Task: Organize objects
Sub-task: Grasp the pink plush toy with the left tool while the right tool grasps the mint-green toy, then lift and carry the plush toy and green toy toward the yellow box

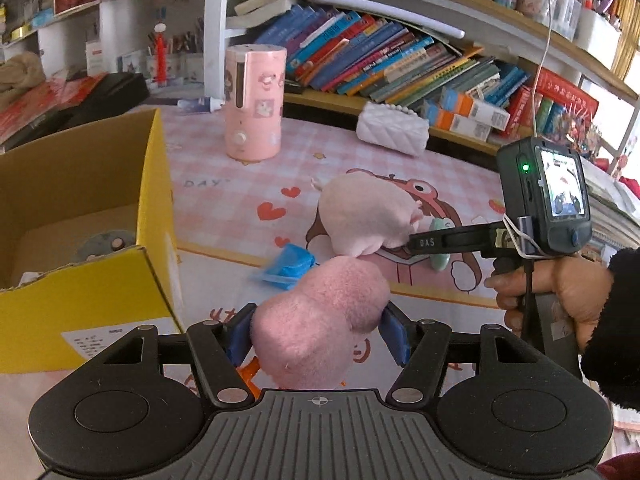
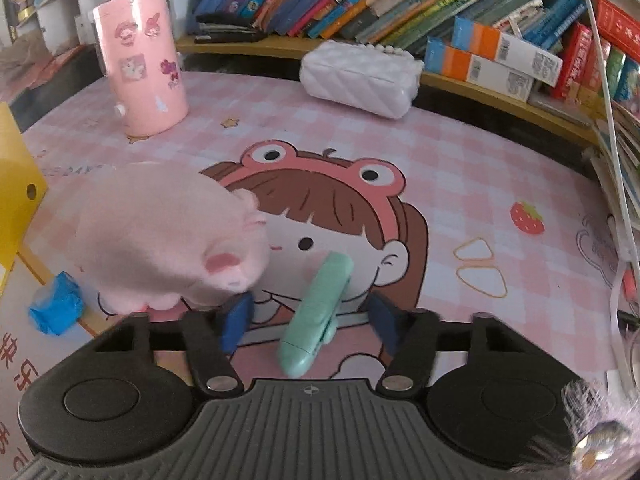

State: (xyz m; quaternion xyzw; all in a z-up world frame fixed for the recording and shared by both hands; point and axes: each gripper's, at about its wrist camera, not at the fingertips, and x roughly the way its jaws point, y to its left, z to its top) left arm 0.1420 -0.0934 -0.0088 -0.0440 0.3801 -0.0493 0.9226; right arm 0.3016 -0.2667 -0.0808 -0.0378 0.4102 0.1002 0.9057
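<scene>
My left gripper is shut on a pink plush toy and holds it above the table, to the right of the open yellow cardboard box. A second, paler pink plush lies on the pink mat; it also shows in the right wrist view. My right gripper is open, its blue pads either side of a mint green clip-like object lying on the mat. The right gripper also shows in the left wrist view, low beside the pale plush.
A crumpled blue wrapper lies between box and plush. A pink cylindrical humidifier and a white quilted pouch stand at the back. Bookshelves line the far side. A white cable hangs at the right.
</scene>
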